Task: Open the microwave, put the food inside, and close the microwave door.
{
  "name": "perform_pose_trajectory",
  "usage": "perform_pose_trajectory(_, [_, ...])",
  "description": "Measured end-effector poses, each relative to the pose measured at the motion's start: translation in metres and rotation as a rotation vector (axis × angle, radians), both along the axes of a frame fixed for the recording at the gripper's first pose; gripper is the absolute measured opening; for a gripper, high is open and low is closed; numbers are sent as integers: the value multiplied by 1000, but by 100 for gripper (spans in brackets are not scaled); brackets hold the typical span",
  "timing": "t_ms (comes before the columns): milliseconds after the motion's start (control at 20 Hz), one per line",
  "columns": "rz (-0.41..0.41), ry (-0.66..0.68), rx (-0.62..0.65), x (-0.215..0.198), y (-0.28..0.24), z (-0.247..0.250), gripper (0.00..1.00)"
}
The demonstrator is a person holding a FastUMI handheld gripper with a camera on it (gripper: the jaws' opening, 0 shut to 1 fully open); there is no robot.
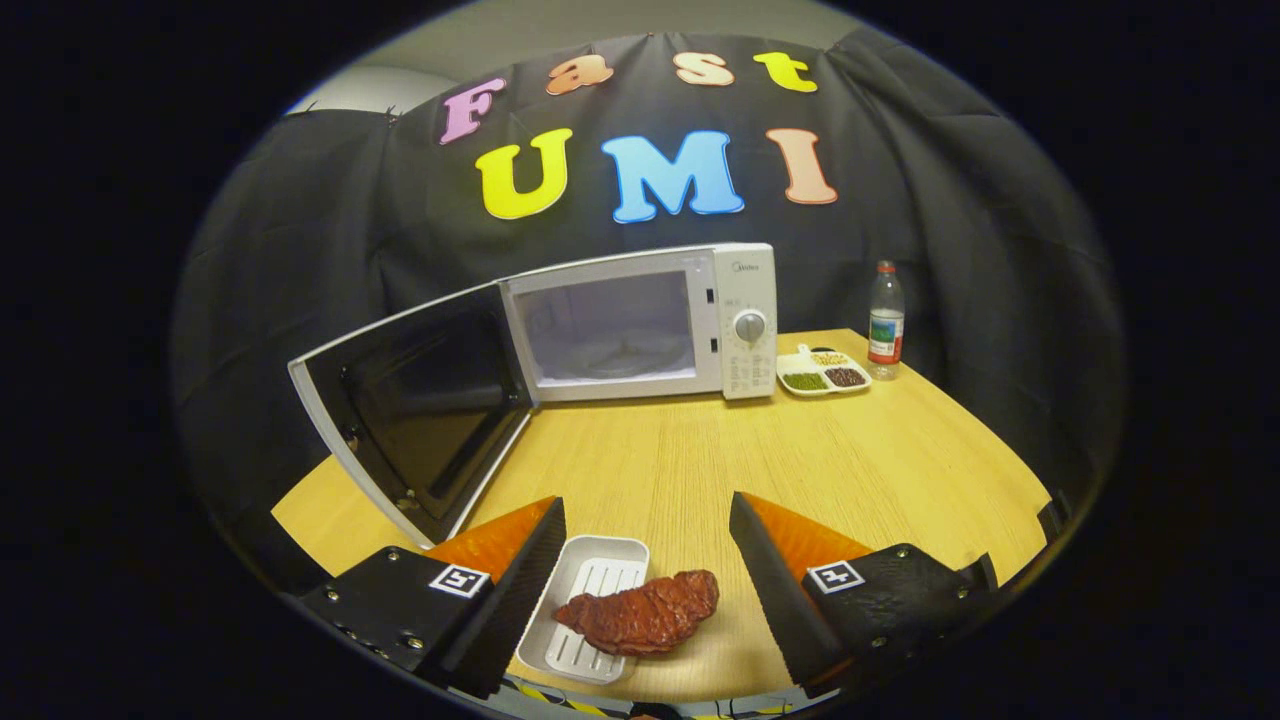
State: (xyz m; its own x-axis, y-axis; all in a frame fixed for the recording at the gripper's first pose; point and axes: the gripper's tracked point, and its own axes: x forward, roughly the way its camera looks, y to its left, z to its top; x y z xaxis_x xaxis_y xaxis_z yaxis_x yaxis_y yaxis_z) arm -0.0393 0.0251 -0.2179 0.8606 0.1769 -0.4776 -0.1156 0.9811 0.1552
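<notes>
Wooden table (700, 450); microwave (640, 325) at far side, door (420, 420) swung open; gripper (645, 525) fingers apart, well short of microwave, steak (645, 615) on white tray (600, 575) between them.

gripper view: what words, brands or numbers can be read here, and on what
Microwave logo above the dial: too small and blurred to read.
Markings around the dial: too small to read.
Bottle label: too blurred to read.
Square markers on the gripper: patterns, no words.
The jaws are open, with the steak on its white tray between them; neither carries text.
</notes>
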Motion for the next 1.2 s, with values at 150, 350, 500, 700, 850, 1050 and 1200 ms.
perform_pose_trajectory(150, [-31,53,38,-10,-3,-18,100])
perform_pose_trajectory(350, [-51,124,90,-20,-2,-41,100])
perform_pose_trajectory(500, [-66,167,132,-29,-1,-51,93])
perform_pose_trajectory(700, [-79,208,212,-29,8,-57,64])
perform_pose_trajectory(850, [-46,233,242,-32,15,-50,42])
perform_pose_trajectory(1050, [-3,225,336,-22,30,-31,14])
perform_pose_trajectory(1200, [30,216,294,-14,39,-28,6])
